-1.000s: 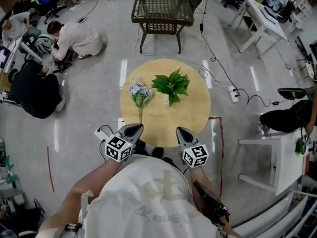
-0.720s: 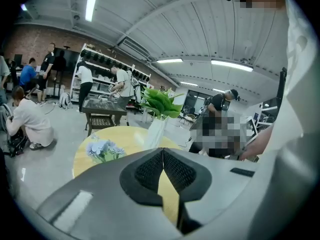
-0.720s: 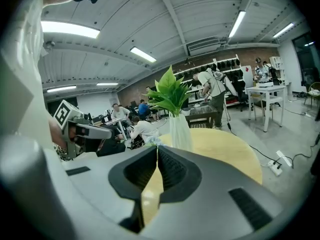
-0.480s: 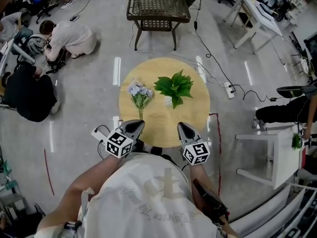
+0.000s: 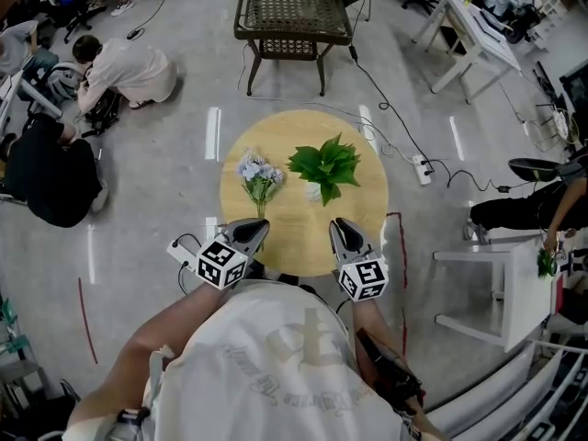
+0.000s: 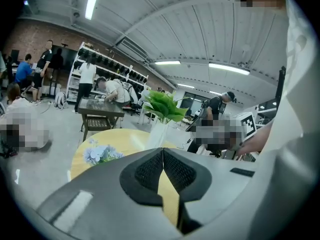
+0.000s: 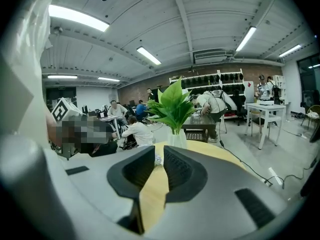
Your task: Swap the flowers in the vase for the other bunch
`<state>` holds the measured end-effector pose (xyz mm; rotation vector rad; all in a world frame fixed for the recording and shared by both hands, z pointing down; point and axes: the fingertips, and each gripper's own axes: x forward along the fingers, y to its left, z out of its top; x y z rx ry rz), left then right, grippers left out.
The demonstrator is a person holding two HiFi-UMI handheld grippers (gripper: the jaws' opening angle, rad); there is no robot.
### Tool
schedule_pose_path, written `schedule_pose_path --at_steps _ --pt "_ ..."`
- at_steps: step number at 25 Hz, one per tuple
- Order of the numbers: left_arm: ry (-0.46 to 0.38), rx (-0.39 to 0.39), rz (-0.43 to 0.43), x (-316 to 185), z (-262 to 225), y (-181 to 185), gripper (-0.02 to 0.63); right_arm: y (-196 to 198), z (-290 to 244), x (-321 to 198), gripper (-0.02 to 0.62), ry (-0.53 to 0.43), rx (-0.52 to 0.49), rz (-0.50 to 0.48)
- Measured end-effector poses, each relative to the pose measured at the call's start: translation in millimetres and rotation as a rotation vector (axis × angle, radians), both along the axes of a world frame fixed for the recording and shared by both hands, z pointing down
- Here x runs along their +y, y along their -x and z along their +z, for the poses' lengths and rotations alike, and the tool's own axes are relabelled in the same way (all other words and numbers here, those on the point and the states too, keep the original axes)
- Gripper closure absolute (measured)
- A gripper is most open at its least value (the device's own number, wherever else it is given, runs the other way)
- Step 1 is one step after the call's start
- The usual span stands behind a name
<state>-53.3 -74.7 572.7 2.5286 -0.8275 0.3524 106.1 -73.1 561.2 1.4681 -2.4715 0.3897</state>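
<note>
A round wooden table (image 5: 358,219) carries a white vase (image 5: 313,191) with a bunch of green leaves (image 5: 323,162) standing in it. To its left a bunch of pale blue flowers (image 5: 259,171) lies flat, stem toward me. My left gripper (image 5: 254,229) hovers shut and empty at the near edge, just short of that stem. My right gripper (image 5: 338,227) is shut and empty, in front of the vase. The left gripper view has its jaws (image 6: 163,150) together, with the blue flowers (image 6: 100,154) and vase (image 6: 157,134) beyond. The right gripper (image 7: 159,153) faces the leaves (image 7: 172,106).
A dark wicker-topped side table (image 5: 292,12) stands beyond the round table. People sit on the floor at the far left (image 5: 124,67). A power strip with cables (image 5: 421,168) lies to the right, near a white table (image 5: 482,269).
Both grippers have crept a little forward toward the table's near edge, the right one rising slightly. The vase and both bunches have not moved.
</note>
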Motion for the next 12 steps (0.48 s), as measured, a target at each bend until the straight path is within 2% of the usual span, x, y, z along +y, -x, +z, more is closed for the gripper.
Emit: schedule_pose_path --at_steps 1,2,3,9,12 --pt "-0.003 -0.001 0.000 -1.3 -1.1 0.5 0.600 0.3 -1.0 -2.4 0.565 -0.004 0.005 0.002" --pt "-0.005 -0.001 -0.001 -2.7 -2.1 1.1 0.600 0.5 -1.8 -5.0 0.501 -0.008 0.009 0.005" --pt "-0.007 -0.002 -0.002 -4.3 -3.2 2.0 0.600 0.9 -2.7 -7.7 0.470 -0.012 0.012 0.008" --pt "-0.019 -0.015 -0.005 -13.7 -6.2 8.3 0.598 3.1 -7.9 -25.3 0.359 -0.047 0.035 0.029" --pt "-0.025 -0.017 -0.006 -19.1 -7.7 10.3 0.600 2.2 -12.0 -34.7 0.332 -0.070 0.048 0.050"
